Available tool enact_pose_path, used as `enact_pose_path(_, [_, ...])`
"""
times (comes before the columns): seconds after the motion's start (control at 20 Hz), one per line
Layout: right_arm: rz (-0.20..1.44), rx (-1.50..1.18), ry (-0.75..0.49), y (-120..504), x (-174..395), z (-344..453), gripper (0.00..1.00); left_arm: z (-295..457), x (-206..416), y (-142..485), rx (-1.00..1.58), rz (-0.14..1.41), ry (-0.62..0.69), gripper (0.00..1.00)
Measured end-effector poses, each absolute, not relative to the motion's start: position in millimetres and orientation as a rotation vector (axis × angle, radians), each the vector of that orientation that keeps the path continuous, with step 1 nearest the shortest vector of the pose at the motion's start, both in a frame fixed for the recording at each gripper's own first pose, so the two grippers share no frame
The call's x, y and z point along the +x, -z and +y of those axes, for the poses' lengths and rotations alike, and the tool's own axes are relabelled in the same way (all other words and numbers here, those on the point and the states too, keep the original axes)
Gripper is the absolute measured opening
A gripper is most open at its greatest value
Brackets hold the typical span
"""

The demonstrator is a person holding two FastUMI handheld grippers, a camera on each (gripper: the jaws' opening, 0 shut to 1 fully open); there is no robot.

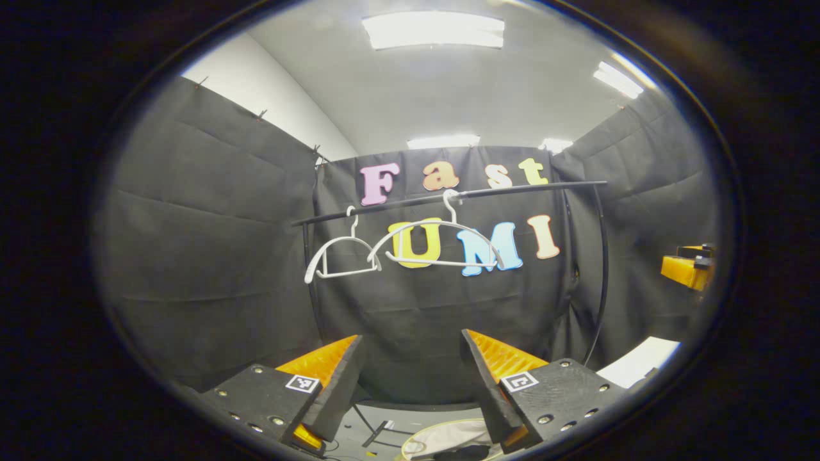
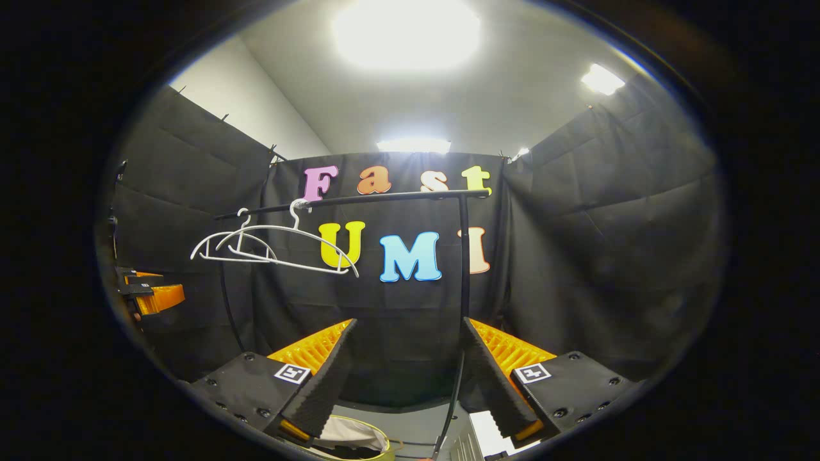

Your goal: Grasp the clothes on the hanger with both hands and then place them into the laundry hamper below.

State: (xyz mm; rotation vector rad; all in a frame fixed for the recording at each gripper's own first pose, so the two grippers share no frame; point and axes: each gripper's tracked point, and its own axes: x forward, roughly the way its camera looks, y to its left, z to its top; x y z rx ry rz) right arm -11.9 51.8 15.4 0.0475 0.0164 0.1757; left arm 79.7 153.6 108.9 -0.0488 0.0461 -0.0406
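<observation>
Left gripper (image 1: 410, 378): your fingers stand wide apart with nothing between them; aimed level at the back cloth wall, below the rail
Right gripper (image 2: 407, 374): your fingers likewise spread, holding nothing; its body shows at the right edge of the left gripper view (image 1: 688, 269)
Thin black metal clothes rail (image 1: 448, 195): runs across the back wall; one upright post rises between your right gripper's fingers in the right gripper view
Two white plastic hangers (image 1: 435, 246): hooked on the rail side by side; both bare; the smaller one (image 1: 339, 256) hangs to the left
Round laundry hamper with pale lining and yellow-green rim (image 2: 359, 438): on the floor under the rail, low between your fingers; pale cloth lies inside it; whether that is clothing or liner you cannot tell
</observation>
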Motion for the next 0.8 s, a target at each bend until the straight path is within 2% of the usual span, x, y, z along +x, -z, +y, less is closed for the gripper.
enact_pose_path(0.05, [0.011,0.049,-0.169,-16.2,-12.2,50.0,0.96,153.3,79.7,-109.4,-0.05,0.044,0.041,0.87])
enact_pose_path(0.3, [-0.012,0.054,-0.146,-21.7,-5.8,47.8,1.0,149.0,90.4,-110.6,-0.055,0.027,0.053,0.87])
enact_pose_path(0.35, [-0.021,0.05,-0.142,-24.4,-5.1,47.2,0.96,147.7,92.5,-110.8,-0.059,0.022,0.056,0.87])
enact_pose_path(0.5, [-0.041,0.032,-0.142,-28.7,-3.1,47.9,0.99,144.2,97.3,-111.5,-0.071,0.012,0.062,0.87])
enact_pose_path(0.65, [-0.039,0.022,-0.145,-27.7,-0.8,49.7,0.96,144.5,97.7,-111.3,-0.071,0.013,0.063,0.87])
enact_pose_path(0.8, [-0.035,0.024,-0.151,-26.8,1.1,51.3,0.99,145.8,96.4,-114.0,-0.064,0.009,0.061,0.87])
